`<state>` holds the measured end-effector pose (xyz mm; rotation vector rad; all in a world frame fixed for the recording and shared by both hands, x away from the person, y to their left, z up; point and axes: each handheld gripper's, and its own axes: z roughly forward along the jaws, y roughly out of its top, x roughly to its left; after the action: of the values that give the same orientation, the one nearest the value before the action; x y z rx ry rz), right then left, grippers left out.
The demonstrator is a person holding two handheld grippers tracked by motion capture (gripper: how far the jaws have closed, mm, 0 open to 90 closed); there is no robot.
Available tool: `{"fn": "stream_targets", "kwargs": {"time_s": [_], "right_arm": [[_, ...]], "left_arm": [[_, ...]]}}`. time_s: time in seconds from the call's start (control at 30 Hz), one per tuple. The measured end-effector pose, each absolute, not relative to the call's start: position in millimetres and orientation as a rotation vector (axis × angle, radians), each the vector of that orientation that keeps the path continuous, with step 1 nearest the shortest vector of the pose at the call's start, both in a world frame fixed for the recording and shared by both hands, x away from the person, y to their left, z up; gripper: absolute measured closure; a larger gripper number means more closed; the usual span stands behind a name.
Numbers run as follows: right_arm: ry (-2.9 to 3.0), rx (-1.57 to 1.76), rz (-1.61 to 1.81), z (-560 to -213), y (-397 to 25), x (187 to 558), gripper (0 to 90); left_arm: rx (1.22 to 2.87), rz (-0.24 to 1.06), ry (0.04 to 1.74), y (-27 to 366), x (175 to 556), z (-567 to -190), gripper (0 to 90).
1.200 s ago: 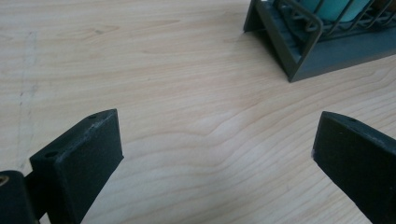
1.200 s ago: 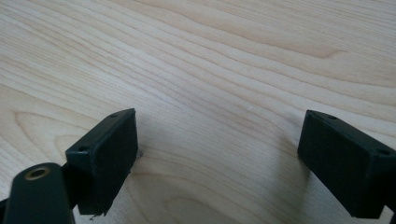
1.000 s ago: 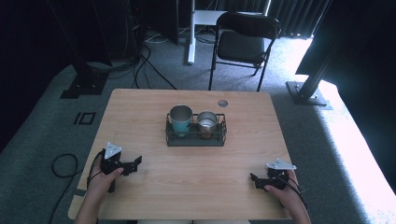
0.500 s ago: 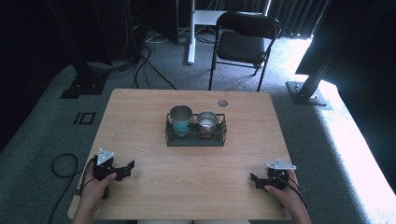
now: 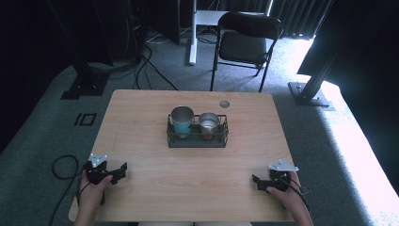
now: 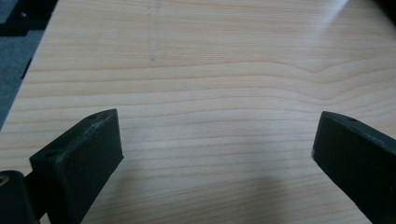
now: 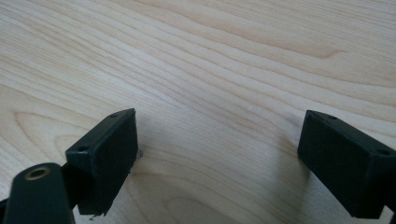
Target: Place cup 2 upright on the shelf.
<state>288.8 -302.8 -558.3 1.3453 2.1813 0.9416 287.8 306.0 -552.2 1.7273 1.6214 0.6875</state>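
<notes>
A pale wooden table [image 5: 188, 188] stands on grey carpet in a dim room, with a black folding chair [image 5: 247, 40] beyond its far edge and cables trailing over the floor. The left gripper [image 5: 121, 169] rests at the near left corner of the table, its jaws spread wide with nothing between them but bare wood grain, as the left gripper view confirms. The right gripper [image 5: 255, 181] sits at the near right corner, jaws likewise well apart and empty over the bare board. Well ahead of both grippers, roughly midway between them and toward the far side, sits a black wire caddy [image 5: 197, 140] holding two cups: a teal tumbler [image 5: 182, 121] in its left compartment and a shorter steel cup [image 5: 209, 123] just beside it on the right, both upright. Farther beyond the caddy, a small round grommet [image 5: 224, 104] is set into the tabletop. Judging by this layout, the handling of the cups has not begun: neither gripper touches or nears the caddy, and both cups stay seated in it. Everything seems left to do — reaching forward, closing on a cup, and lifting it clear of the wire frame.
</notes>
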Motion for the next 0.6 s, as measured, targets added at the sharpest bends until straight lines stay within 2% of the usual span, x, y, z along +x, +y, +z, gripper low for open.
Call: {"fn": "stream_targets", "kwargs": {"time_s": [0.47,0.6], "right_arm": [[2.181,1.345,0.942,-558.3,-302.8,288.8,11.7],[2.181,1.346,0.942,-558.3,-302.8,288.8,11.7]], "left_arm": [[1.721,0.679,1.774,308.7,286.8,-555.1,2.5],[1.768,0.701,1.769,307.2,287.0,-555.5,2.4]]}}
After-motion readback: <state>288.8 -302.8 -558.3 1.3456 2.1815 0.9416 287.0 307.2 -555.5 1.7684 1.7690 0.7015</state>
